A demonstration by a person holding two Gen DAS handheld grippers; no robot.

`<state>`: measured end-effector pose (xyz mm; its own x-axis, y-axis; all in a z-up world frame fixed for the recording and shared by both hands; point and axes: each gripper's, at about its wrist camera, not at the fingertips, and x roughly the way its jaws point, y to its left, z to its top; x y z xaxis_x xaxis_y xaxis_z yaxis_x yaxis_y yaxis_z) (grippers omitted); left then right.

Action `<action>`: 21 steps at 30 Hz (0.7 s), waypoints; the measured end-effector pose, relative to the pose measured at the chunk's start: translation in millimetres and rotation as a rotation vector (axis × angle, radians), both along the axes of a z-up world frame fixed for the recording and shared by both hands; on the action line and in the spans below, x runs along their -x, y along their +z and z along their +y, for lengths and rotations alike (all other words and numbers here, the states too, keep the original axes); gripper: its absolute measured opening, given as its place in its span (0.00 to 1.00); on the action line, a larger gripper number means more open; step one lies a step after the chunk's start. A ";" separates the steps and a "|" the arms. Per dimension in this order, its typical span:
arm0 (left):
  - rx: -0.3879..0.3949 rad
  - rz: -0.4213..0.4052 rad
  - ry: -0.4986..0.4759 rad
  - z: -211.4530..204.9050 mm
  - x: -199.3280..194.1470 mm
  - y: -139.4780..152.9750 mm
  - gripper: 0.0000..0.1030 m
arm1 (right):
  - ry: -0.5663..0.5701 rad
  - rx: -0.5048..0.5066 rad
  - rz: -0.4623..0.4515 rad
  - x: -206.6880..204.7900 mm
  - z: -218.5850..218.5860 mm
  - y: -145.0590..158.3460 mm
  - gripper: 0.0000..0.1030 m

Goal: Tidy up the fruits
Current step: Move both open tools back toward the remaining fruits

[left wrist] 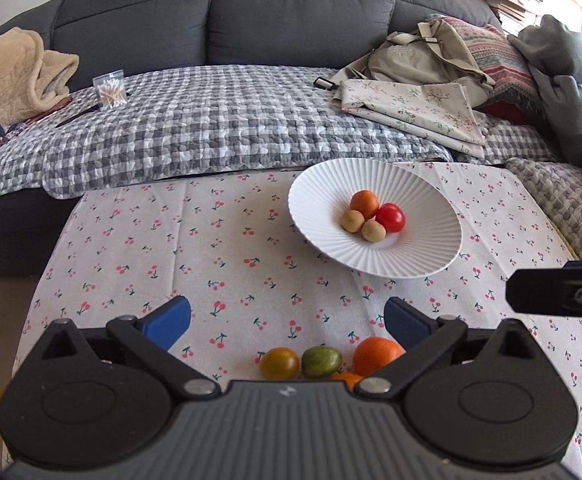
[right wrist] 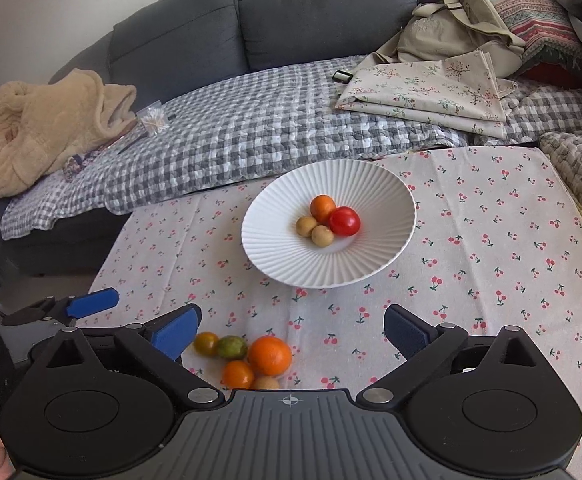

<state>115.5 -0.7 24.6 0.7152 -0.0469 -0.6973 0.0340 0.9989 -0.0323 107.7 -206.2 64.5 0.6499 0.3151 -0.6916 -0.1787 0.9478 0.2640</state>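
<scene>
Fruits [right wrist: 251, 356] beneath spread right hand-held gripper [right wrist: 291, 330]

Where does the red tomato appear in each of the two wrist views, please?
Left wrist: the red tomato sits right of centre, in the white plate, on the right of the fruit cluster.
Right wrist: the red tomato sits just right of centre, in the plate, again on the cluster's right.
Shared landmark: the orange fruit touching the tomato's upper left.
</scene>
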 end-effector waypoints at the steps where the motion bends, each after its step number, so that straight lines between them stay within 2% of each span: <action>1: 0.010 0.007 0.007 3.1 3.1 -0.4 0.99 | -0.002 -0.003 0.000 3.0 -0.3 0.5 0.98; 6: 0.022 0.045 0.027 13.4 19.7 -3.9 0.99 | -0.004 -0.011 0.022 17.0 -0.7 -3.7 0.98; 10: 0.040 0.045 0.036 19.8 31.1 -3.4 0.99 | 0.028 0.026 0.014 30.2 4.6 -7.7 0.98; 21: 0.018 0.038 0.056 30.5 44.2 -7.3 0.99 | 0.068 0.109 -0.004 46.8 11.9 -16.9 0.98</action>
<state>71.3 29.8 17.2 0.6901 -0.0201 -0.7235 -0.0234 0.9985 -0.0501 60.8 -194.3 47.7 0.6320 0.2815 -0.7220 -0.2445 0.9565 0.1589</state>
